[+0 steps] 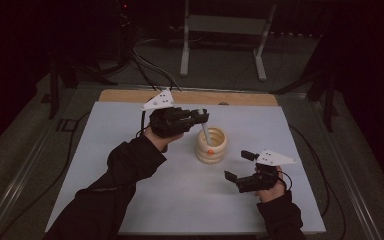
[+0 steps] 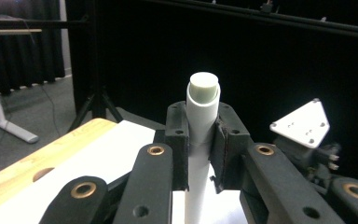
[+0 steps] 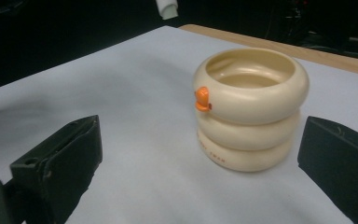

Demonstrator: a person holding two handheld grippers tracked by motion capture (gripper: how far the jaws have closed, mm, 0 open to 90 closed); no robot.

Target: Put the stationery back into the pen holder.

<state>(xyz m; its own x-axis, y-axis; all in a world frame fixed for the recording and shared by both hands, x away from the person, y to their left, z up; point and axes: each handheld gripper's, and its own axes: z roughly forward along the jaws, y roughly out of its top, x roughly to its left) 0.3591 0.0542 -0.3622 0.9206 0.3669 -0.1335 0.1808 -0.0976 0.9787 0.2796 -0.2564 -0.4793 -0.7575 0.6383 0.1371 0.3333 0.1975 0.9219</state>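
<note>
Black jaws of the left gripper (image 2: 200,154) clamp a white tube (image 2: 201,112); right gripper (image 3: 200,172) gapes at six o'clock of cream stacked rings (image 3: 251,109); a tilted tube could topple them.

Left gripper (image 1: 203,116) clamped, raised mid-table; right gripper (image 1: 236,166) low, near edge, jaws spread wide.

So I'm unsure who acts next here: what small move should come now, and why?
Probably lift the tube a little higher with the left gripper. Its jaws are shut on the tube, whose lower end looks still inside the ring pot. The right gripper is open, short of the pot, ready to steady it.
</note>
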